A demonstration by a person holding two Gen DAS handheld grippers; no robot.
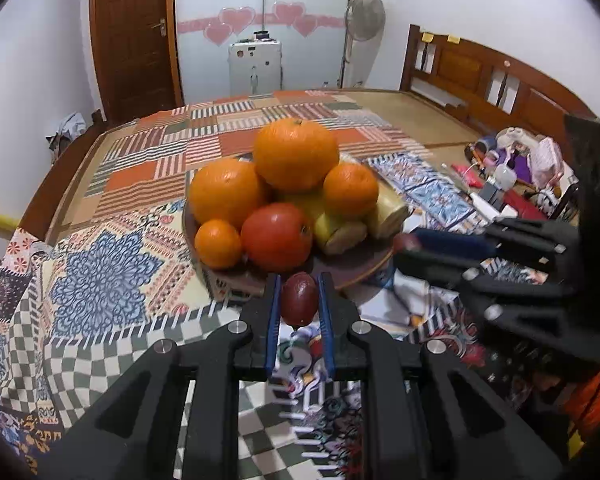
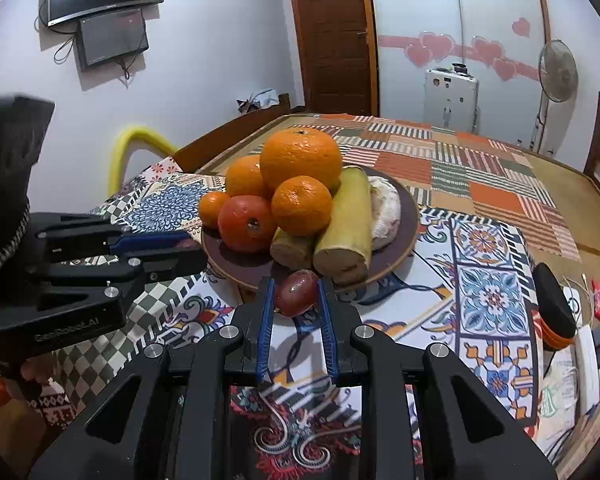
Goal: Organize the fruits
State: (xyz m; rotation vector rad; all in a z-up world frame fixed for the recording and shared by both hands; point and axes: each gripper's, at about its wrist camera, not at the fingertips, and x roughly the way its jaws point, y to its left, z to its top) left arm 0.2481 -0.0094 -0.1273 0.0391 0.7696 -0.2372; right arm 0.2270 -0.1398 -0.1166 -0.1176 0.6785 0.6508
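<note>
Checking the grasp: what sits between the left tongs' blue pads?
In the left wrist view, a small dark red oval fruit sits clamped between the left tongs, just in front of the brown round plate of oranges.

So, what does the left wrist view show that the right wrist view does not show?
Only the left wrist view: a wooden headboard and clutter beside it. Only the right wrist view: two wall screens and a pale round fruit behind the bananas. Both: the plate of oranges, the fan, and each tool shut on a small dark red fruit.
</note>
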